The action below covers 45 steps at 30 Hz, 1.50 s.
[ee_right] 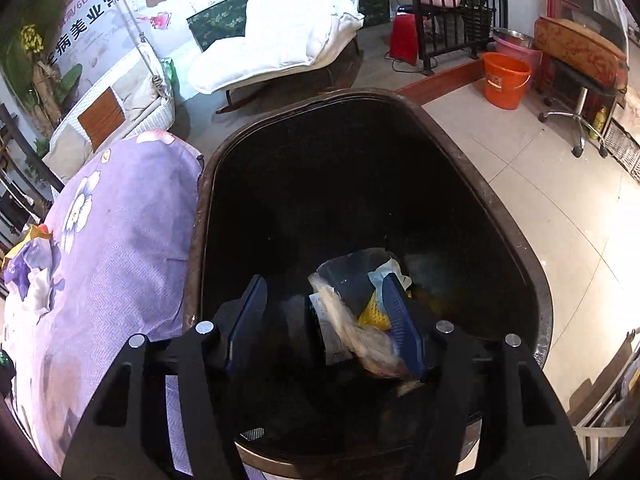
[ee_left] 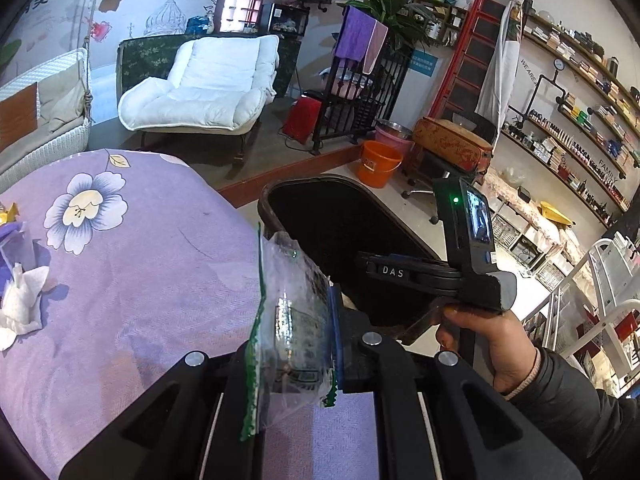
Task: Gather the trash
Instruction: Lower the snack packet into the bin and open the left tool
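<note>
**Wrapper clamped at left, right gripper over the bin**

Your left gripper (ee_left: 296, 344) is closed on a wrapper (ee_left: 294, 332): clear crinkled plastic with green serrated edges and dark print, held upright between the blue pads. It sits above the right edge of the table (ee_left: 140, 280), just left of the bin (ee_left: 276, 190).

Your right gripper (ee_right: 326, 320) hangs over the bin (ee_right: 500, 208) with its fingers spread apart and nothing between them. Below them, inside the dark bin, lies trash (ee_right: 360, 312): a pale twisted strip, a yellow piece and whitish plastic.

The left wrist view alone shows your right hand (ee_left: 484, 340) on the gripper handle, plus a tissue (ee_left: 22, 304) at the table's left edge. Only the right wrist view shows the bin's contents. Both views show an orange bucket (ee_left: 378, 164) on the far floor.
</note>
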{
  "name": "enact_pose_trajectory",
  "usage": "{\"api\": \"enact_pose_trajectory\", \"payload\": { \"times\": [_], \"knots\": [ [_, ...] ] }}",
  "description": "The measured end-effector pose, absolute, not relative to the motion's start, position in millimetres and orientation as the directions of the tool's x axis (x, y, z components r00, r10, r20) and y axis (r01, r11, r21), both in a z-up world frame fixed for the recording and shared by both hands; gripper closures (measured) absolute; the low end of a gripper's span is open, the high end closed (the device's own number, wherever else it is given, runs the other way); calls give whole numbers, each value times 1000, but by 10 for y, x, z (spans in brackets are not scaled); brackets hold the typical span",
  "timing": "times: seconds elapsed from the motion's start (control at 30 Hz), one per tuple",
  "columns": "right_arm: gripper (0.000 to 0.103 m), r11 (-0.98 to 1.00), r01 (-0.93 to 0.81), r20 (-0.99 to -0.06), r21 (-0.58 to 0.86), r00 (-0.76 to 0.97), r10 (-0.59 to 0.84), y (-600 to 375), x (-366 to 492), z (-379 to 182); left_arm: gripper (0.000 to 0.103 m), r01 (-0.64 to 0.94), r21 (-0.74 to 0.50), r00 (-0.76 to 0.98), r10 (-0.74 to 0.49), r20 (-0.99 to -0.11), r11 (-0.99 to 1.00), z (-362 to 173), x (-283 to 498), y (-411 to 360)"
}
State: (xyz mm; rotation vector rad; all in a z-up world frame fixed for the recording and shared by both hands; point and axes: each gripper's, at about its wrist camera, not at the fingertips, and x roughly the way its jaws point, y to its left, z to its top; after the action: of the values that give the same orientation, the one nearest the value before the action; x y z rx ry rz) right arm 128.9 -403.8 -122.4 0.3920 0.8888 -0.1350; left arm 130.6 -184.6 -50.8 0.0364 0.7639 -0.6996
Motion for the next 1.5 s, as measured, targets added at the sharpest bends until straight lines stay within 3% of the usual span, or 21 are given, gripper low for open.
{"api": "enact_pose_trajectory", "payload": {
  "times": [0.47,1.2,1.3,1.37,1.43,1.5],
  "knots": [
    [31,907,323,-680,270,731,-58,-4160,623,-891,93,633,-254,445,-613,-653,731,-525,1536,-2323],
    [25,858,426,-602,288,777,-184,-4541,-69,-639,93,645,-247,317,-547,-775,723,-985,1966,-3108],
    [24,851,439,-595,289,779,-199,-4583,-115,-624,82,650,-244,297,-536,-790,720,-1027,2003,-3175],
    [21,844,451,-594,289,776,-212,-4595,-157,-619,63,657,-230,302,-530,-793,718,-1036,2009,-3203],
    [19,838,461,-588,293,777,-222,-4632,-186,-604,33,663,-215,321,-531,-784,718,-1014,1979,-3199],
    [16,834,468,-584,292,778,-232,-4667,-200,-590,26,668,-211,337,-543,-769,713,-989,1980,-3189]
  ]
}}
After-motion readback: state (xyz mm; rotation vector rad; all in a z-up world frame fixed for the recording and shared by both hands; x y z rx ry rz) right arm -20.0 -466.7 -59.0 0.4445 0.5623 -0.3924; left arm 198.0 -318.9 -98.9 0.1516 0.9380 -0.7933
